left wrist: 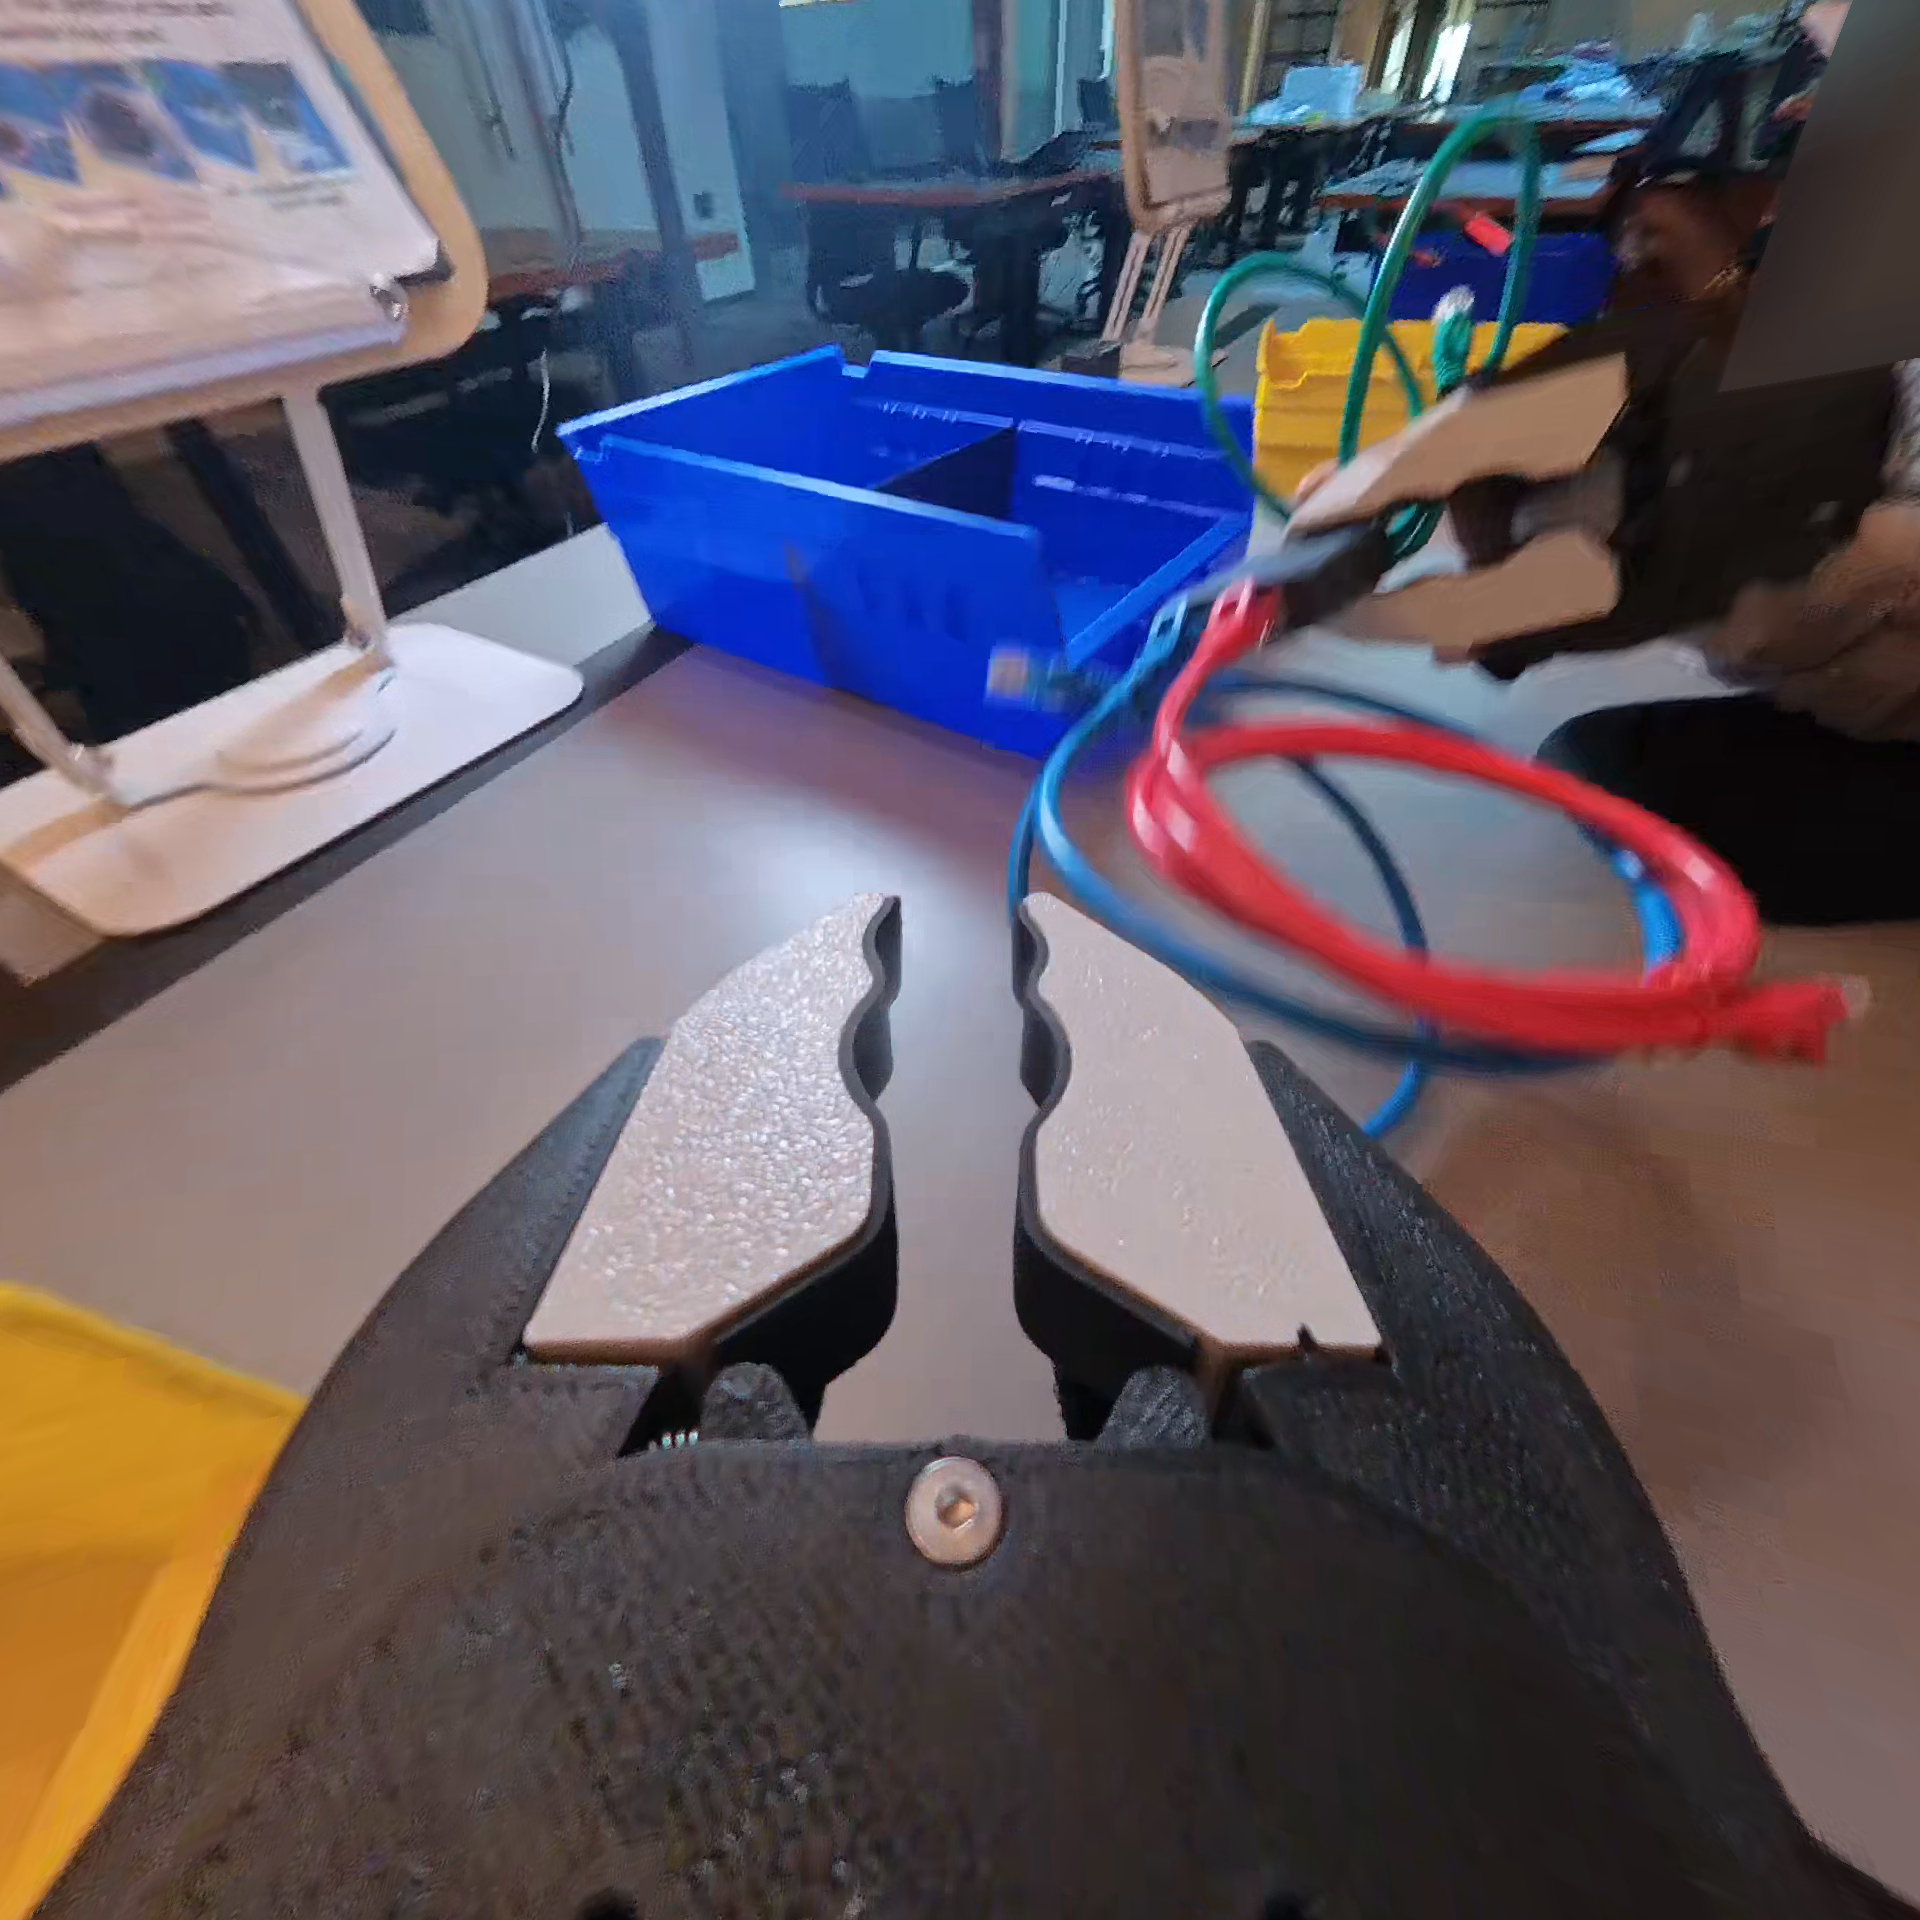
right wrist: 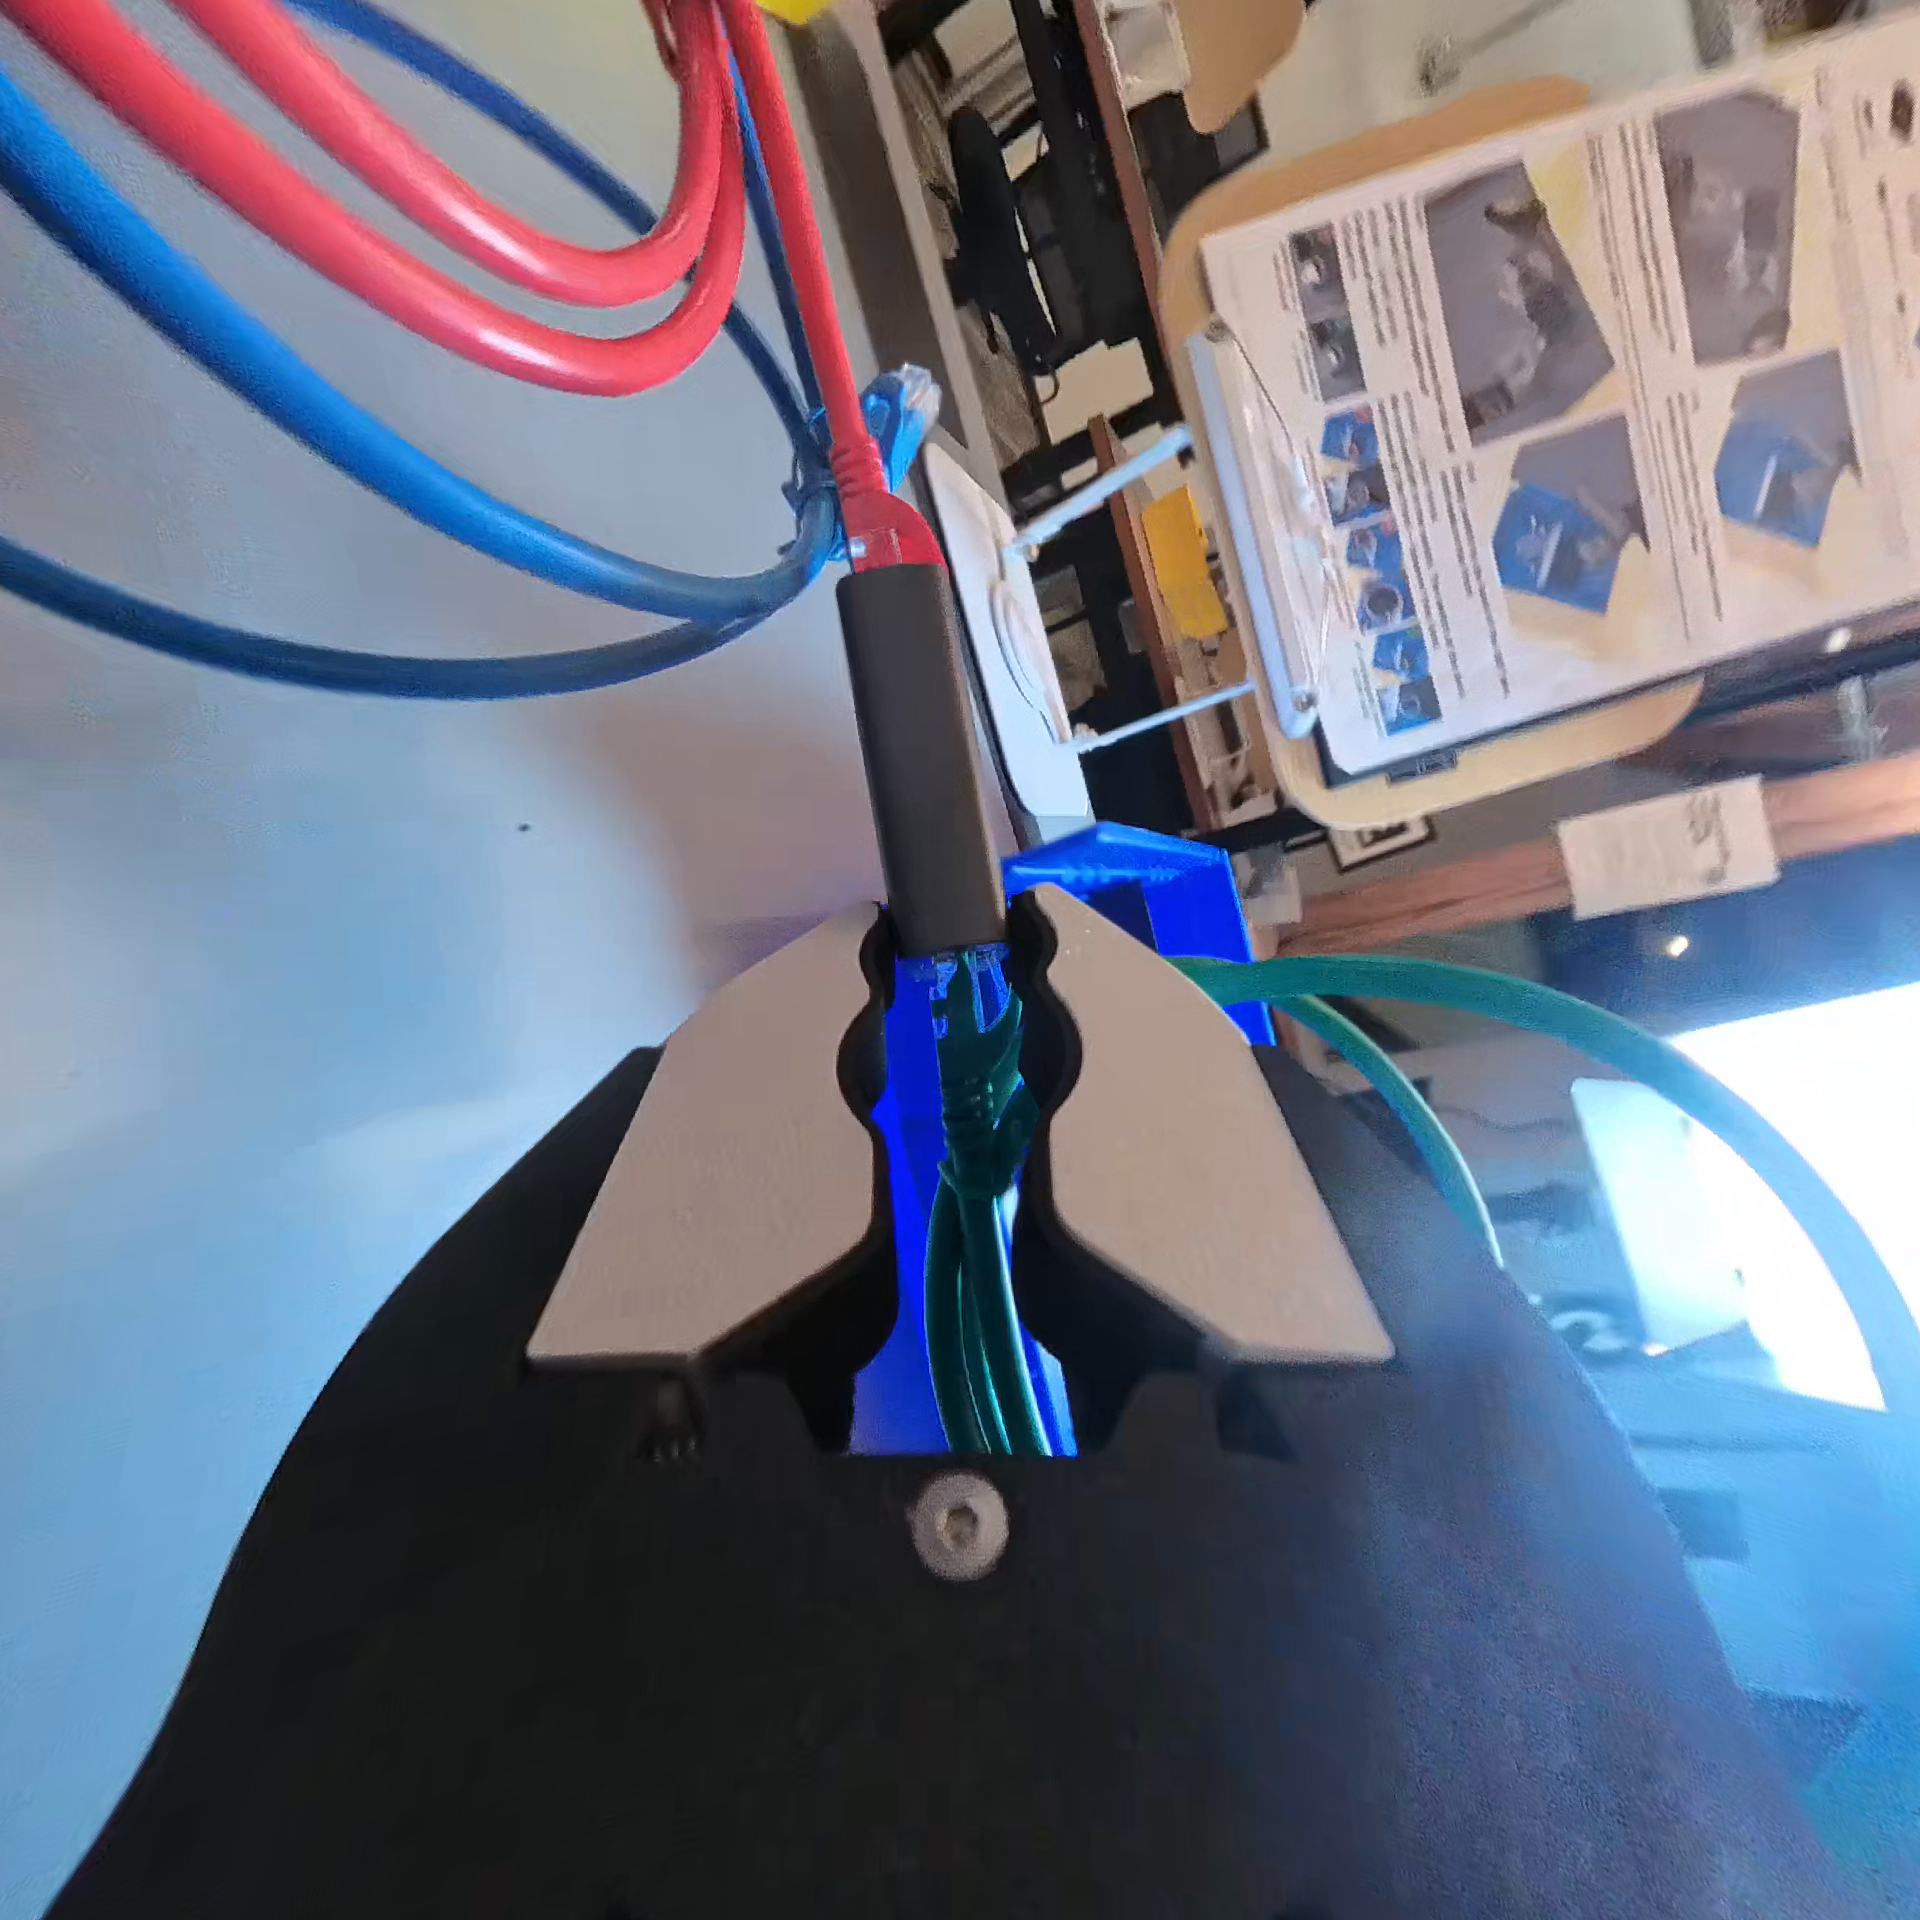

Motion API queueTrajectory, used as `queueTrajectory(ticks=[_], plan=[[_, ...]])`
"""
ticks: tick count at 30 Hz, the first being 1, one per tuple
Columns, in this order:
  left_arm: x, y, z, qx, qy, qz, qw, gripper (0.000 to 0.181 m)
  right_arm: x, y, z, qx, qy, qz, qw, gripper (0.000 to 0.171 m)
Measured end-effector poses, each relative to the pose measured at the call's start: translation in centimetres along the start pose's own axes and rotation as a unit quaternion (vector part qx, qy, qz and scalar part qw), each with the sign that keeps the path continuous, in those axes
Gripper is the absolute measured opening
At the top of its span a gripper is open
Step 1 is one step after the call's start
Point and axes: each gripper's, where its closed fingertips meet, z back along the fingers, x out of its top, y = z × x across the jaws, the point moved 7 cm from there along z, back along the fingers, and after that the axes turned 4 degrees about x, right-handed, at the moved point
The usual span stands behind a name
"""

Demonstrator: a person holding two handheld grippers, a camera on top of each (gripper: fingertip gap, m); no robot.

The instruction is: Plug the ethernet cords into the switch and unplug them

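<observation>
A white stand (left wrist: 312, 717) holding a printed sheet (left wrist: 197, 156) of text and photos sits left of the blue bin (left wrist: 831, 561) on the table (left wrist: 623, 883). A yellow bin (left wrist: 94, 1538) lies near-left of the blue one, another yellow bin (left wrist: 1330, 374) just behind its right end.

The left gripper (left wrist: 956, 935) hovers before the blue bin, empty, fingers slightly parted.

Right of the blue bin, the right gripper (right wrist: 956, 925) is clamped on a black switch (right wrist: 914, 748), lifted off the table. Three cords, one of each colour: red cord (left wrist: 1455, 883) plugged into its far end, blue cord (left wrist: 1195, 935) looped beside, green cord (right wrist: 982, 1195) plugged in between the fingers.
</observation>
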Motion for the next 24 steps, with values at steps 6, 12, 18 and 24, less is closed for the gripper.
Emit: queueTrajectory(ticks=[6,12,18,24], plan=[[-4.4,1.5,1.7,0.017,0.089,-0.043,0.995,0.021,-0.7,-9.4,2.5,-0.002,0.114,-0.086,0.990,0.022],[-5.3,1.4,2.0,0.013,0.094,-0.065,0.993,0.020,-5.3,-21.6,0.3,-0.051,0.395,-0.014,0.917,0.021],[-6.2,0.3,1.8,0.022,0.121,-0.133,0.984,0.018,-11.2,-23.5,-8.3,0.057,0.581,0.050,0.810,0.021],[-7.0,-0.6,1.1,0.011,0.131,-0.139,0.982,0.015,-14.6,-19.0,-15.8,0.159,0.660,0.155,0.717,0.021]])
